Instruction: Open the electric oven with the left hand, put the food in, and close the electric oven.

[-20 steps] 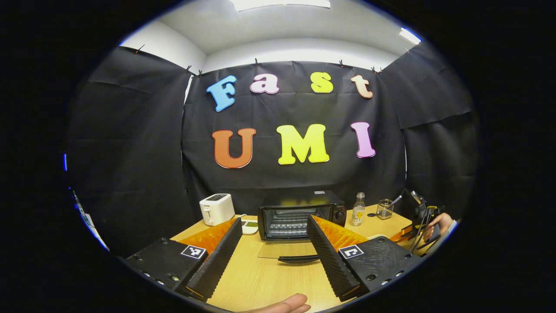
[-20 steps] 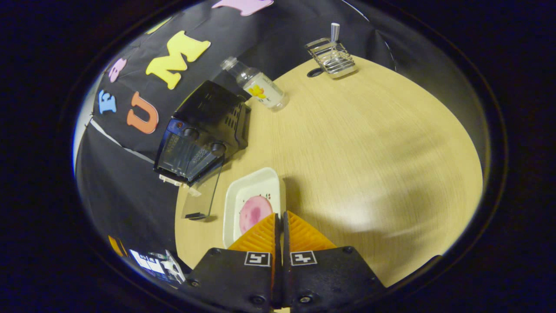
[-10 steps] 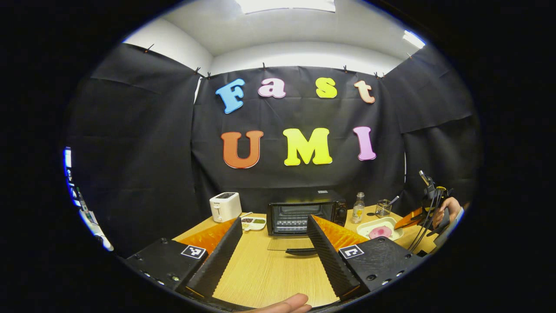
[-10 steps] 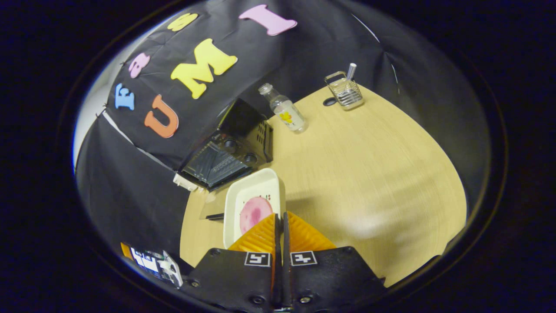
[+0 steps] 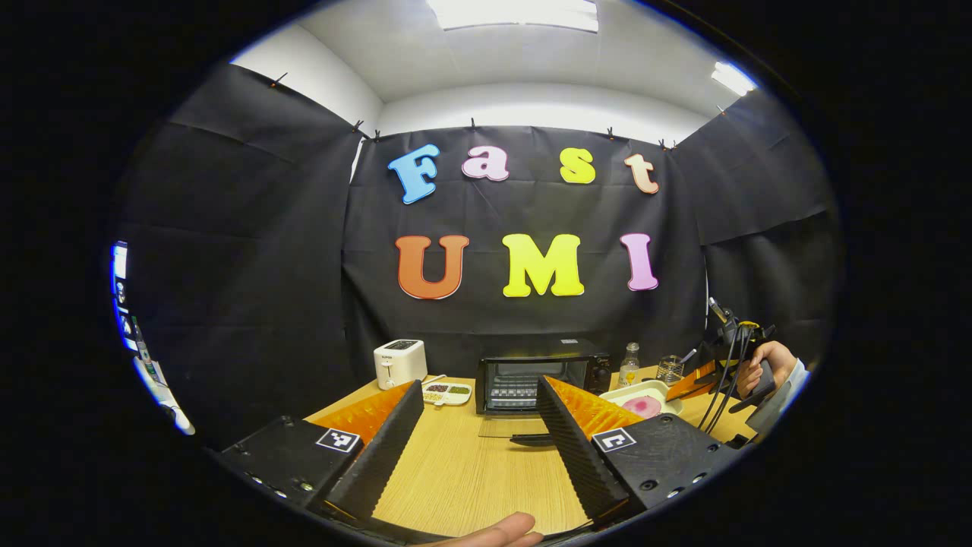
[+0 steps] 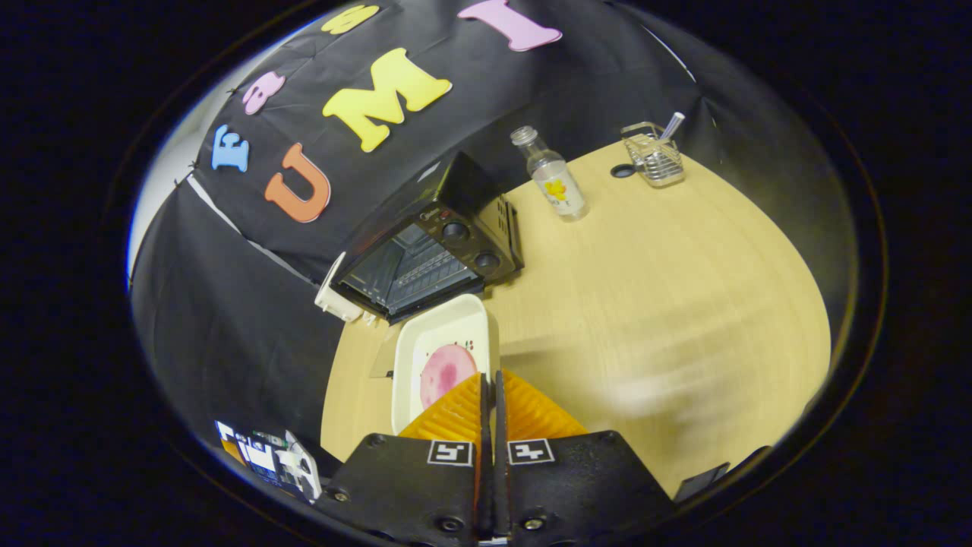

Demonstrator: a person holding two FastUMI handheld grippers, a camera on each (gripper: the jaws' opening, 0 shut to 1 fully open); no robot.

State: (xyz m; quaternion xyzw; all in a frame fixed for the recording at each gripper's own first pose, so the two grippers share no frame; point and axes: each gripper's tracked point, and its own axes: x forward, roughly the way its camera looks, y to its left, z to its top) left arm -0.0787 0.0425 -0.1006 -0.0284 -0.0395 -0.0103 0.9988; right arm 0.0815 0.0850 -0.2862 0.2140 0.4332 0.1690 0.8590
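The left gripper [image 5: 480, 395] is held with its two fingers wide apart and nothing between them, above the wooden table [image 5: 471, 479]. A fingertip [image 5: 497, 530] of the person is cut off at the bottom edge of the left gripper view. Behind the fingers stands the electric oven [image 5: 541, 372], black, with its glass door [image 5: 510, 429] folded down flat toward the front; the right finger hides one part of the door and of the oven front.

In the right gripper view the right gripper [image 6: 490, 380] has its fingers pressed together on the near rim of a white tray [image 6: 437, 357]. The exact place of the grip is hidden by the fingers themselves. On the tray lies the food [image 6: 444, 372], a round pink slice; its lower part is covered by the gripper. The far end of the tray is just beside the open oven [image 6: 429, 254] mouth, and whether it touches I cannot tell.

A bottle [image 6: 556, 182] stands near the oven, and a wire basket [image 6: 654, 156] further away. A white toaster [image 5: 400, 362] is on the other side
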